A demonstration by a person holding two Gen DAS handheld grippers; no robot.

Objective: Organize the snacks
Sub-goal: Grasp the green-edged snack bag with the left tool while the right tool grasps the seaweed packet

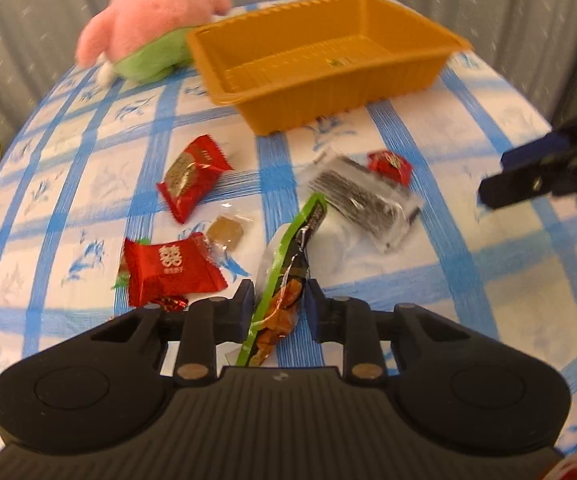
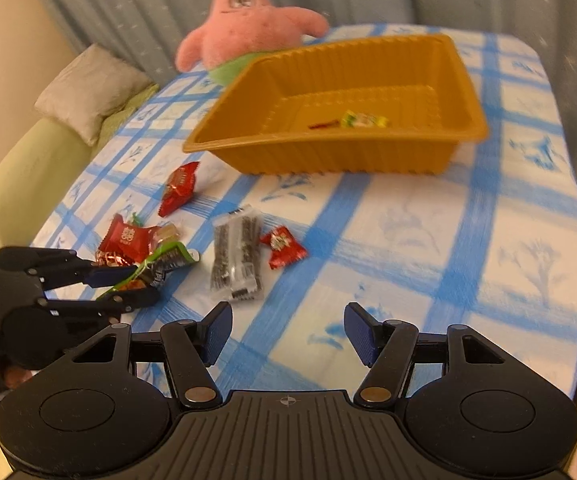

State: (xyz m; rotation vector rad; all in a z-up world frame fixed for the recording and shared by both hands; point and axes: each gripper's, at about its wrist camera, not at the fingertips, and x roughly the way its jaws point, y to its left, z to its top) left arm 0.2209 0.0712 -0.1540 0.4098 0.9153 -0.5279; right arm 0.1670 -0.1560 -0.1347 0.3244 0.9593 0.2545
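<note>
My left gripper (image 1: 278, 300) is shut on a green-edged snack packet (image 1: 288, 276) just above the tablecloth; it also shows in the right wrist view (image 2: 128, 284) with the packet (image 2: 160, 264). My right gripper (image 2: 288, 332) is open and empty over the cloth; its fingers (image 1: 528, 168) show at the right of the left wrist view. The orange tray (image 1: 328, 92) (image 2: 328, 156) stands at the back and holds a small yellow-green candy (image 2: 362, 120). Loose on the cloth lie red packets (image 1: 194, 178) (image 1: 168, 270) (image 1: 390, 166) and a clear packet of dark sticks (image 1: 364, 204) (image 2: 236, 260).
A pink and green plush star (image 1: 148, 20) (image 2: 248, 32) sits behind the tray. A small clear-wrapped brown candy (image 1: 226, 232) lies between the red packets. A grey cushion (image 2: 88, 88) lies on a green sofa left of the table. A curtain hangs behind.
</note>
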